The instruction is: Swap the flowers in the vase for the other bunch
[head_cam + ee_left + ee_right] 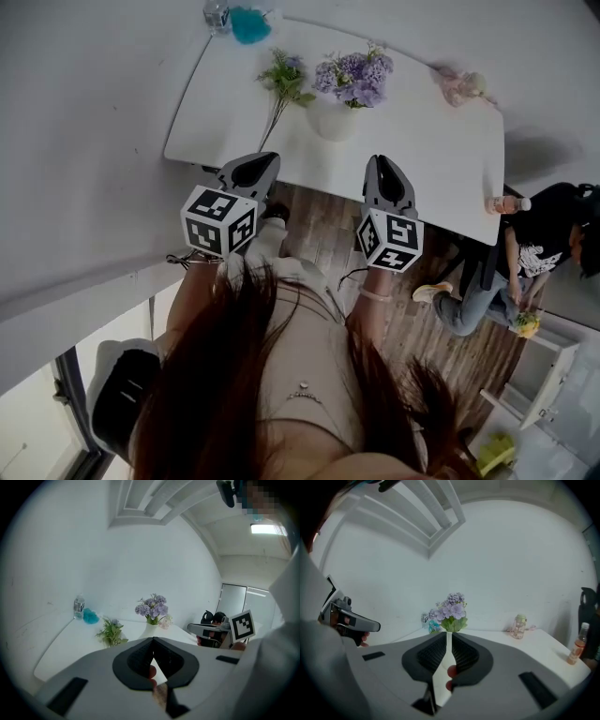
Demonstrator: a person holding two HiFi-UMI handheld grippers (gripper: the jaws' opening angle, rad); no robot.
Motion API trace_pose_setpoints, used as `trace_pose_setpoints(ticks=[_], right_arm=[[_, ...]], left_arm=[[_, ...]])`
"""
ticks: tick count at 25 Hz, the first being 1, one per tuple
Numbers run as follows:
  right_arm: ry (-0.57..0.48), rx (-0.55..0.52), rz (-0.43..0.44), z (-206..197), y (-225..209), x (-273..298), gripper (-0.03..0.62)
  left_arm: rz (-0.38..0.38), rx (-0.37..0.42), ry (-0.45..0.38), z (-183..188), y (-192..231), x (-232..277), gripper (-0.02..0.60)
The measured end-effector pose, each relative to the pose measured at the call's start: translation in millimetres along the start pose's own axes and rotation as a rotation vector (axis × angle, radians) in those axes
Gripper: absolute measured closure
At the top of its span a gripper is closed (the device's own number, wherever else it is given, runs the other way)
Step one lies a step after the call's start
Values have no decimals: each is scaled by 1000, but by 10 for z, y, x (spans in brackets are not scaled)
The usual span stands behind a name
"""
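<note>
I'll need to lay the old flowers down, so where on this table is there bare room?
Widest: the white table right of the vase, bordered by the pink bottle behind and the small bottle at the right edge. A smaller patch lies left of the loose bunch, toward the near left corner. The far left corner is crowded: water bottle, teal object.

Overhead plus two low views toward vase [334, 120]
</note>
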State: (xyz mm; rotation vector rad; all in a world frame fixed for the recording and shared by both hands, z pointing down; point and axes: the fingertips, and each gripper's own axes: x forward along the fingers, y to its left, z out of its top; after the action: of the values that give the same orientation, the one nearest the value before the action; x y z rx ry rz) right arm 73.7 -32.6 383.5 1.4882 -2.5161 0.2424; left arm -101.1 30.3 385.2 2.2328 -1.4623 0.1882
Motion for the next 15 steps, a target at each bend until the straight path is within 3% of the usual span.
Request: trace_pose_setpoints(ticks=[15], right_arm=[[-87, 13, -3, 21, 214, -797, 554]], left_arm=[[-22, 40, -48, -155, -573, -528, 577]])
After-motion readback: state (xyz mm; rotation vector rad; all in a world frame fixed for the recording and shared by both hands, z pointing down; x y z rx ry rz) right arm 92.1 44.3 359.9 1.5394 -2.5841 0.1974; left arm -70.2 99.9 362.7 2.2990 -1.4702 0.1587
